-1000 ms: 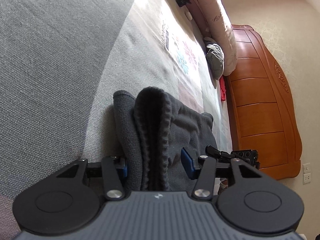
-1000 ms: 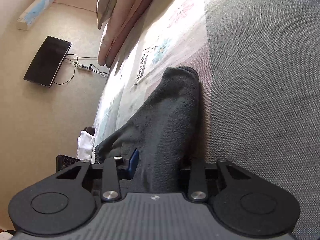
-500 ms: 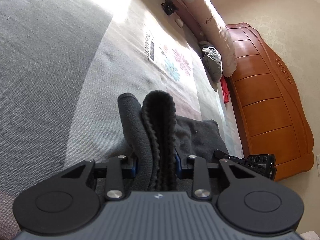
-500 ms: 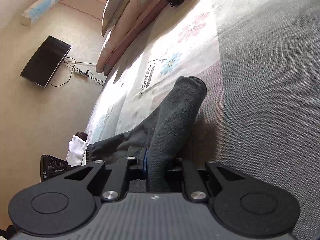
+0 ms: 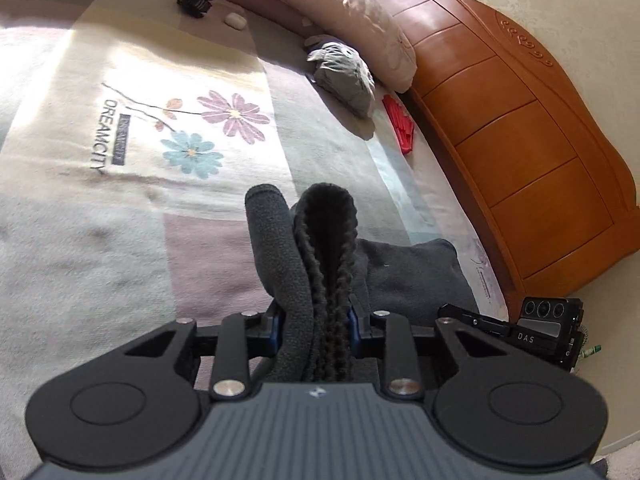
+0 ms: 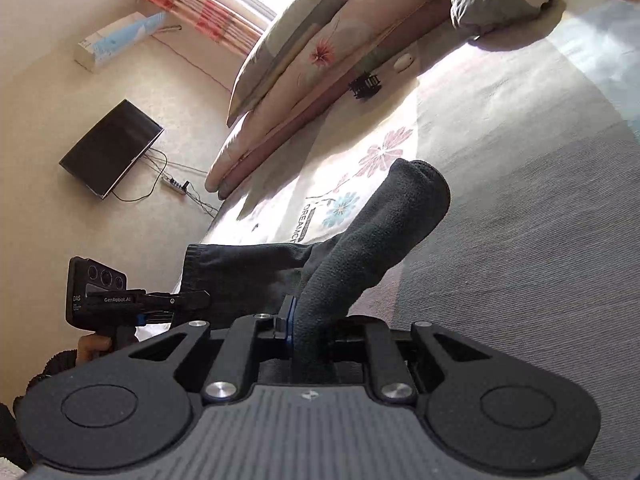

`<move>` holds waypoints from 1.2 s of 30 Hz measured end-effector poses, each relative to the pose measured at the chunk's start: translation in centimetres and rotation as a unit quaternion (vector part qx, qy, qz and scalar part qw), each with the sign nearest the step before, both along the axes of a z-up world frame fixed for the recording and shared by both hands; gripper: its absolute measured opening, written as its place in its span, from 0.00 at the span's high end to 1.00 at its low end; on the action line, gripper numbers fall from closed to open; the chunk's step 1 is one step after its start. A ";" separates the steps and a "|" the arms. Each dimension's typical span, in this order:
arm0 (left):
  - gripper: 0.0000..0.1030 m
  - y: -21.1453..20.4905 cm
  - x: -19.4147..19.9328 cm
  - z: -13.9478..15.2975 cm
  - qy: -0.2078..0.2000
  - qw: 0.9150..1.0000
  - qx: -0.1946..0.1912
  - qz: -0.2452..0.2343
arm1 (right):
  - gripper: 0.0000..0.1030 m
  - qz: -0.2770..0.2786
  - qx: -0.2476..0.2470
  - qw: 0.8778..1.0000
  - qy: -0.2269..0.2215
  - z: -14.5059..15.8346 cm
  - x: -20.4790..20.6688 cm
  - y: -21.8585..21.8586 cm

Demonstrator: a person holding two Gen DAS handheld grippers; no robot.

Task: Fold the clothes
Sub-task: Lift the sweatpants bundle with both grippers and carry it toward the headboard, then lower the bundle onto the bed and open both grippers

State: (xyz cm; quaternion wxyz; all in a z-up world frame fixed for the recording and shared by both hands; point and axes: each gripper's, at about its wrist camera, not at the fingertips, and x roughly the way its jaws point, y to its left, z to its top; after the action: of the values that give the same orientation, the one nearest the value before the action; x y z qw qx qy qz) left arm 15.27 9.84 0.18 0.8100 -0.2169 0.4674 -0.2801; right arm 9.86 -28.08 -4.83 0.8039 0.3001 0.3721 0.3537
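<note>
Both claws pinch the dark grey knitted garment [image 5: 320, 264]: left gripper [image 5: 316, 326] clamps its ribbed edge, right gripper [image 6: 308, 330] its bunched corner, above the floral bedspread [image 5: 120, 208].

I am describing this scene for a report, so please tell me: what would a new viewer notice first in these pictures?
First, the dark garment, bunched upright in the middle of both views, with the left gripper and the right gripper each shut on a fold of it. Behind it lies the pale bedspread with printed flowers and lettering. The orange wooden headboard stands at the right in the left wrist view.
</note>
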 end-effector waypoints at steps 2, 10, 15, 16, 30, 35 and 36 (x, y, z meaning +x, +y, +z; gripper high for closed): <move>0.73 -3.3 1.7 0.2 -0.003 0.999 0.008 -0.031 | 0.83 -0.028 -0.004 1.000 -0.009 0.5 -0.7 -2.6; 0.74 -17.7 8.2 -0.2 -0.010 0.988 0.038 -0.148 | 0.83 -0.156 -0.019 0.987 -0.020 0.9 -3.7 -12.8; 0.75 -27.0 12.0 -0.2 -0.024 0.975 0.058 -0.214 | 0.82 -0.235 -0.027 0.971 -0.026 0.5 -4.8 -18.5; 0.75 -28.5 12.7 -0.3 -0.028 0.972 0.062 -0.224 | 0.82 -0.250 -0.029 0.967 -0.027 0.5 -4.9 -19.4; 0.76 -48.6 19.5 1.6 -0.107 0.926 0.150 -0.329 | 0.81 -0.405 -0.007 0.914 -0.037 -1.8 -5.2 -25.8; 0.76 -51.1 20.0 0.1 -0.107 0.918 0.180 -0.337 | 0.81 -0.419 -0.017 0.907 -0.030 -3.0 -4.5 -26.1; 0.76 -51.2 20.0 -0.3 -0.104 0.918 0.181 -0.336 | 0.81 -0.420 -0.019 0.907 -0.028 -3.3 -4.6 -26.2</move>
State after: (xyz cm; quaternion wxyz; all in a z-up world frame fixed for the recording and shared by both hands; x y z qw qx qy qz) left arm 35.30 -41.35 -0.16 0.7378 0.1338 0.4685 -0.4672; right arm 5.30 -54.33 -8.15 0.8937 0.4034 0.1958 -0.0157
